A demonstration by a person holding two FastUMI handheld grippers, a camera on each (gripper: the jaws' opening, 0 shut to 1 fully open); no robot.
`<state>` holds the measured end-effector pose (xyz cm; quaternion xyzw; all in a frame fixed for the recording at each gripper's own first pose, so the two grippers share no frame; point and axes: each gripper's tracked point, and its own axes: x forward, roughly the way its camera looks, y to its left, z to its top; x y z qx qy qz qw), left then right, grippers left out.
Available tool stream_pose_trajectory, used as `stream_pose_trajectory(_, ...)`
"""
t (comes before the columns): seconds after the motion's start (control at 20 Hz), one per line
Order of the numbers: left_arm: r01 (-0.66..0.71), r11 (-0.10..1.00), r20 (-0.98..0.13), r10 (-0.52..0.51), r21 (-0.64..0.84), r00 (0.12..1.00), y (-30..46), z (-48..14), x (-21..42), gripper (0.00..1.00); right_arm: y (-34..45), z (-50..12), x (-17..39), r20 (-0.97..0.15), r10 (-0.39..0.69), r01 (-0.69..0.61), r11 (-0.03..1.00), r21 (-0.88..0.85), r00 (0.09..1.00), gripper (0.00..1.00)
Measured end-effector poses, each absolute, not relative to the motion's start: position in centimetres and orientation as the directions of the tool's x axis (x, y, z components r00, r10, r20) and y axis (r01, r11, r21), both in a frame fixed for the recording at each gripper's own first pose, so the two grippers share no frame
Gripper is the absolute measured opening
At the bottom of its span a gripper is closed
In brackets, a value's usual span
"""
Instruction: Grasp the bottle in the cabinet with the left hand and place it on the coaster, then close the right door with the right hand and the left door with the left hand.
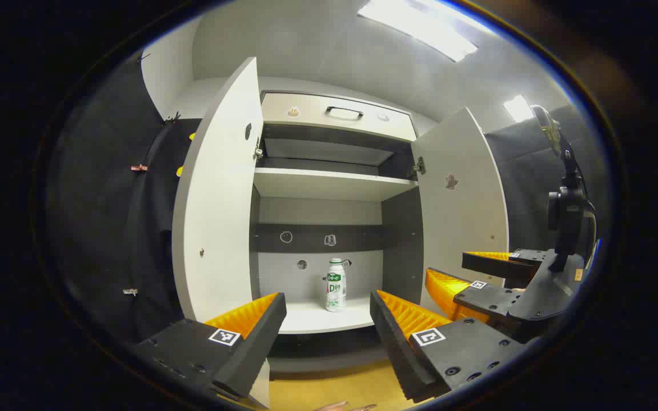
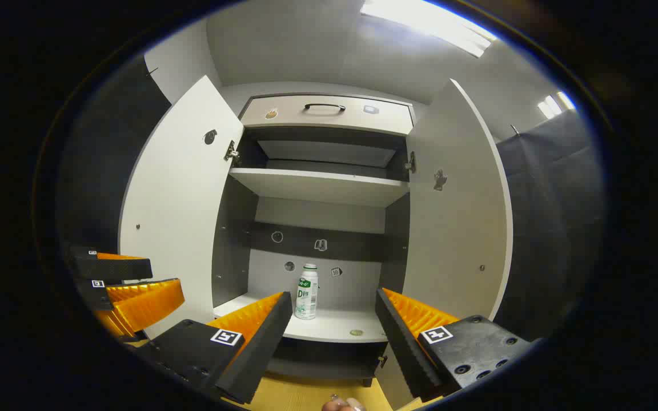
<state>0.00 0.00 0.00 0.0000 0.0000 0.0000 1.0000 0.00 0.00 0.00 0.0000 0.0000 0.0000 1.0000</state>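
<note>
White walls [image 1: 169, 80], ceiling light panels [image 1: 414, 28], wood-tone floor [image 1: 317, 394]

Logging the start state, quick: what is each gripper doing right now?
Left gripper: open, holding nothing, facing the bottle in the cabinet.
Right gripper: open, holding nothing.

My left gripper [image 1: 328, 319] and right gripper [image 2: 333, 319] are showing wedge-shaped fingers with ribbed inner pads [image 1: 246, 317], dark screwed bases, and small square black-and-white marker tags [image 2: 435, 334].
</note>
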Motion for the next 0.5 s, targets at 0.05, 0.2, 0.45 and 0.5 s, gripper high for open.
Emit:
stream_pose_trajectory(0.05, -0.005, 1.000, -0.001, 0.005, 0.001, 1.000, -0.1, -0.1, 0.3, 0.93, -0.1, -0.2, 0.2, -0.004, 0.008, -0.008, 1.000, 0.007, 1.000, 0.98)
stream_pose_trajectory(0.2, -0.026, 1.000, -0.006, 0.026, 0.004, 1.000, -0.4, -0.4, 1.2, 0.93, -0.4, -0.7, 0.9, -0.012, 0.025, -0.025, 1.000, 0.010, 1.000, 0.98)
stream_pose_trajectory(0.45, -0.044, 0.999, -0.011, 0.044, 0.002, 0.999, -0.8, -0.5, 2.8, 0.93, -0.8, -1.0, 1.6, -0.012, 0.048, -0.048, 0.999, 0.004, 0.999, 0.97)
stream_pose_trajectory(0.5, -0.041, 0.999, -0.014, 0.041, -0.001, 0.999, -1.0, -0.7, 3.1, 0.94, -0.9, -1.0, 1.8, -0.011, 0.052, -0.052, 0.999, 0.006, 0.999, 0.97)
